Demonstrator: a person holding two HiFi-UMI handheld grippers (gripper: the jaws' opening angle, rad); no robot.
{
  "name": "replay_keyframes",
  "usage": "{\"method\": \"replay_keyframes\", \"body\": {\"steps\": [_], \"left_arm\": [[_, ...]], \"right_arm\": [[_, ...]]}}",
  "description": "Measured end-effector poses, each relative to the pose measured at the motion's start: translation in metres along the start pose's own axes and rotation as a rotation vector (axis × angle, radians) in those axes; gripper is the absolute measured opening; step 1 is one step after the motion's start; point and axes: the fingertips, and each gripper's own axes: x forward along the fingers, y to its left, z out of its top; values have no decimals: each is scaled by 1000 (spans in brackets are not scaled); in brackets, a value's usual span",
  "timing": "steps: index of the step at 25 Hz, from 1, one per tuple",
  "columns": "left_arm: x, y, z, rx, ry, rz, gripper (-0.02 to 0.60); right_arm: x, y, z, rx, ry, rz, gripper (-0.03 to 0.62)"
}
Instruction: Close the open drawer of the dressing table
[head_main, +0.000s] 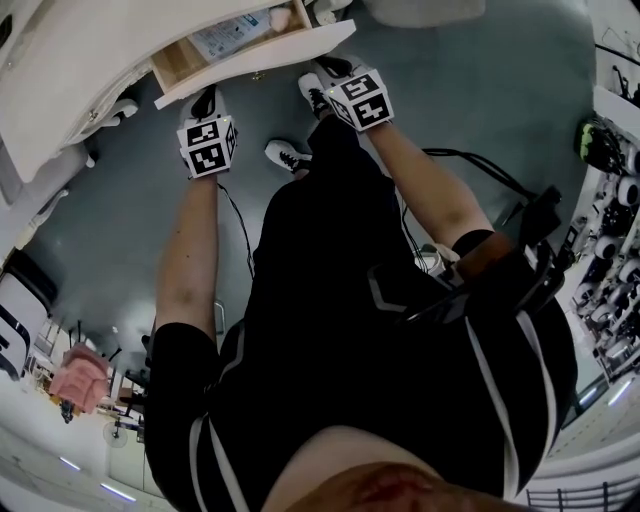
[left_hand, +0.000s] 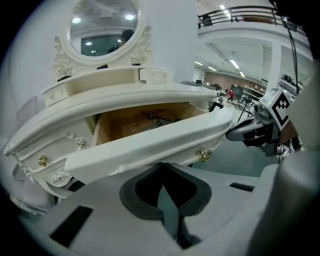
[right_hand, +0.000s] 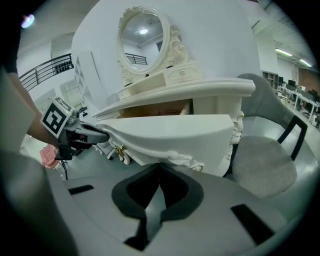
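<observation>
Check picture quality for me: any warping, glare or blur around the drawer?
Head view: heavy fisheye, drawer squeezed at the top edge. Left gripper view: drawer sharp but bowed, lamp glare in the mirror. Right gripper view: sharp, dark corners.

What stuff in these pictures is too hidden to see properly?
- Inside the drawer: in the left gripper view its own front hides most of it, and the dark tangle inside is too small to name.
- The dressing table: the head view's top edge cuts it off.
- Whether the left gripper and right gripper touch the drawer: the shut tips meet its lower edge in both gripper views, but contact is unclear.
</observation>
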Motion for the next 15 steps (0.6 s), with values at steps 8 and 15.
{"method": "replay_keyframes", "body": {"steps": [8,15], "left_arm": [[19,14,29,-45,-22,26,5],[48,29,51,-77,-24,41,5]], "right_arm": [[24,-18,29,-26,4,24,5],[55,-44,52,-47,15,15,5]]}}
